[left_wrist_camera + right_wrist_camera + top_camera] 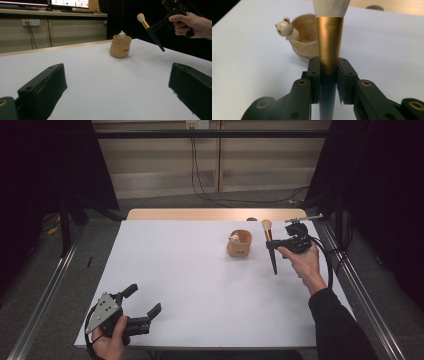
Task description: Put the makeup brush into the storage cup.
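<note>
We're pinching the makeup brush [270,248], soft pale bristles, gold metal ferrule, dark blue handle, in our right gripper [278,244], holding it above the white table [190,290] beside the small tan ceramic cup [239,244]. Our left gripper [145,302] is resting with jaws spread, holding nothing.

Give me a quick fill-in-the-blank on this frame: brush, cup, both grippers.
1. The right gripper is shut on the ____, at the gold ferrule.
2. The brush hangs in the air with its bristles pointing ____.
3. A small ____ figure perches on the rim of the tan cup.
4. The left gripper, near the table's front edge, has its jaws ____.

Missing words: brush; up; bear; open
</note>
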Motion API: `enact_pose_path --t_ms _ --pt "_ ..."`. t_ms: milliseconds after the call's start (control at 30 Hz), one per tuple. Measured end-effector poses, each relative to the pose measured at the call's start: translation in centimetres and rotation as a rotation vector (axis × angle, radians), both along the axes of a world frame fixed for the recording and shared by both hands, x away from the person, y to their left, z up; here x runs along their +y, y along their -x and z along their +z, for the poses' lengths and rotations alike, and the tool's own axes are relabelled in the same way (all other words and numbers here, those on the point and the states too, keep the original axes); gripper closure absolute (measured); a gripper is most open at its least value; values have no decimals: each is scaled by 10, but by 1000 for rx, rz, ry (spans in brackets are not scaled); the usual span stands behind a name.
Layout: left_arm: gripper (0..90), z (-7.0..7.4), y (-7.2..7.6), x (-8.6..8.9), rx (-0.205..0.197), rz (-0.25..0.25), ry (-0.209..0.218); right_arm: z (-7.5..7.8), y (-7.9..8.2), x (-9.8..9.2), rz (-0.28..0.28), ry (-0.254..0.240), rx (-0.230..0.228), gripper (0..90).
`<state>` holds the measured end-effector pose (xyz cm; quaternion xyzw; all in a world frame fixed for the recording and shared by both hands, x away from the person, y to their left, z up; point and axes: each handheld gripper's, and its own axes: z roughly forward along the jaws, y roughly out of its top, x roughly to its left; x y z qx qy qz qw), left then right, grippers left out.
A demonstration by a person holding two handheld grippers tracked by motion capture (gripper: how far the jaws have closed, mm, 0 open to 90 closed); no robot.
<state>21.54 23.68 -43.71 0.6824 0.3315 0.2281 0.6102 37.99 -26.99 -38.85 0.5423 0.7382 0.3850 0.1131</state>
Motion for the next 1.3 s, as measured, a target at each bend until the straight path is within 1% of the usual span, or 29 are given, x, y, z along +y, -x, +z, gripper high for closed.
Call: enact_pose_path --t_ms 167,200,267,300,333,367,433,467,500,567,600,633,667,733,867,967,1000,1067,1133,1167,1200,1233,1300 --pt "12 0 0 0 -3 -1 -3 6 5 -2 10 -20 -62 749" --pt "12 0 0 0 1 1 0 6 6 -2 16 -24 -81 749" --pt "12 0 0 0 1 0 0 8 8 -3 18 -37 -88 749" --pt "12 0 0 0 1 3 0 8 9 -2 18 -34 -101 749" --pt "12 0 0 0 -1 -1 0 10 11 -2 23 -43 -121 749" --pt "12 0 1 0 2 4 5 10 11 -2 23 -43 -121 749" --pt "11 0 1 -1 1 -13 -4 11 14 -2 26 -53 -146 749" --pt "12 0 2 -3 0 -13 0 11 16 -2 33 -58 -170 749" --pt "12 1 2 -3 -2 -13 -1 11 16 -2 33 -58 -170 749" --pt "12 0 2 -3 3 -8 4 12 19 -4 36 -73 -191 749" --pt "12 0 1 -2 0 -6 -1 13 20 -5 32 -81 -209 749" --pt "12 0 1 -1 2 -9 8 13 21 -6 37 -96 -217 749" --pt "12 0 1 -1 5 -3 6 14 23 -8 39 -102 -245 749" --pt "11 0 0 0 2 -1 5 15 24 -8 41 -109 -254 749" --pt "11 0 0 0 -2 -2 0 17 28 -9 34 -117 -298 749" --pt "11 -1 0 0 1 -1 0 19 31 -9 35 -136 -334 749" --pt "11 -1 0 0 1 1 5 20 32 -9 28 -141 -341 749" --pt "12 -1 0 0 1 2 1 20 32 -9 32 -145 -356 749" --pt "11 -1 0 1 1 1 1 22 34 -10 22 -146 -368 749" --pt "10 0 0 0 0 4 2 22 36 -10 23 -150 -387 749" --pt "8 0 1 1 -1 11 -6 23 38 -11 11 -152 -406 749" --pt "8 0 1 0 5 15 6 24 40 -12 15 -164 -427 749" --pt "8 -1 1 1 5 11 5 25 42 -13 6 -166 -453 749"
